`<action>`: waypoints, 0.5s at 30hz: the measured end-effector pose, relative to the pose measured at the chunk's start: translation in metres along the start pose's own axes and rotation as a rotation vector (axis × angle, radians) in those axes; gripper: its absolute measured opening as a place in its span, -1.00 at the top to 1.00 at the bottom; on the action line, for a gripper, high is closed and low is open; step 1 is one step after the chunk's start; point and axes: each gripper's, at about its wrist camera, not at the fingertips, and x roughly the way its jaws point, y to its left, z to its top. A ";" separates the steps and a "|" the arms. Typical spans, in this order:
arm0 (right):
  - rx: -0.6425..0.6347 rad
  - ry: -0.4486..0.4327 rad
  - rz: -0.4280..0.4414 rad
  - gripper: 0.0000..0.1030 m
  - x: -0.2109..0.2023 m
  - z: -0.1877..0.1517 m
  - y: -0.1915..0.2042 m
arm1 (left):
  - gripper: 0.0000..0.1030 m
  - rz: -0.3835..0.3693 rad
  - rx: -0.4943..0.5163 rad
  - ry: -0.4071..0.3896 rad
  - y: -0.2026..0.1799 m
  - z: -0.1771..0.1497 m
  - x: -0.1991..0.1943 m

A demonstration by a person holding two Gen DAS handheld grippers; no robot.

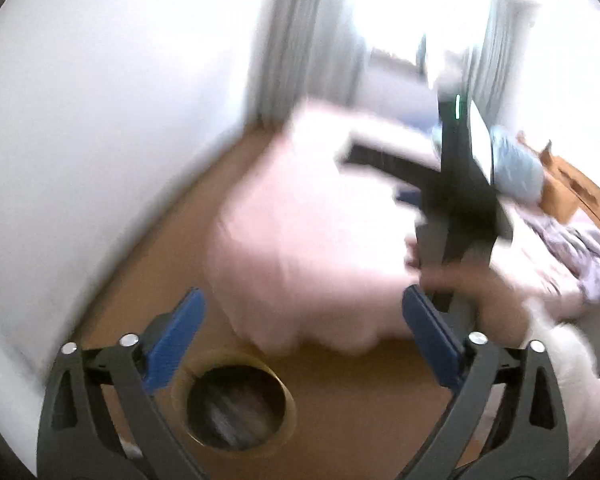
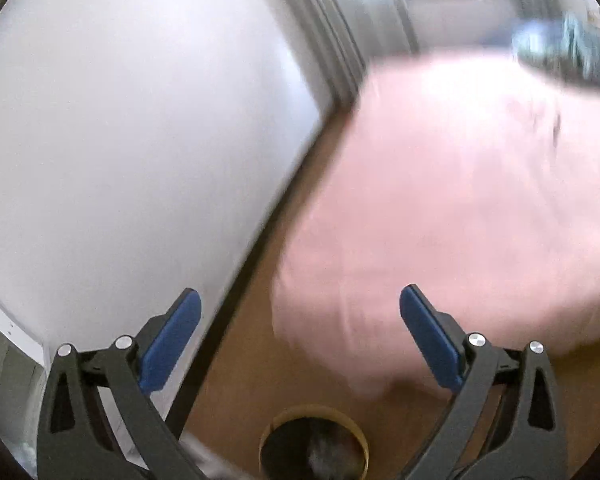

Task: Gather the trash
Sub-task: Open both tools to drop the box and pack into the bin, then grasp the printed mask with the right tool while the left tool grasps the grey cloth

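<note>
Floor [image 1: 360,392] is seen bare between wall [image 1: 100,120] and bed edge [image 1: 300,332] — left gripper [image 1: 302,316] and right gripper [image 2: 300,312] spread wide, nothing grasped.

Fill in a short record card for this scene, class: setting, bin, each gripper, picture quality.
setting: bedroom, pink bed cover, brown floor, white wall
bin: round bin on the floor by the bed, dark inside, contents unclear
left gripper: open, nothing between its jaws
right gripper: open, nothing between its jaws
picture quality: both views blurred
</note>
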 end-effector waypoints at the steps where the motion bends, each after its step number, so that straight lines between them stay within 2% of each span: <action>1: -0.024 -0.049 0.012 -0.87 -0.014 0.001 0.015 | -0.87 0.060 0.027 -0.065 0.011 0.007 -0.034; 2: -0.043 -0.068 0.045 -0.87 -0.022 -0.001 0.031 | -0.87 0.115 0.036 -0.096 0.021 0.010 -0.055; 3: -0.063 -0.060 0.127 -0.87 -0.026 -0.006 0.050 | -0.87 0.211 0.031 -0.127 0.040 0.010 -0.084; 5: -0.107 0.000 0.231 -0.87 -0.022 -0.017 0.086 | -0.87 0.361 -0.033 -0.144 0.079 -0.001 -0.131; 7: -0.179 0.087 0.321 -0.87 -0.015 -0.036 0.133 | -0.87 0.520 -0.158 -0.113 0.127 -0.023 -0.178; 11: -0.389 0.256 0.517 -0.87 -0.015 -0.094 0.244 | -0.87 0.918 -0.505 -0.039 0.223 -0.104 -0.289; 13: -0.535 0.321 0.608 -0.87 -0.026 -0.130 0.299 | -0.87 1.047 -0.635 0.003 0.255 -0.141 -0.329; 15: -0.719 0.389 0.724 -0.87 -0.045 -0.177 0.358 | -0.87 1.072 -0.713 0.044 0.276 -0.167 -0.351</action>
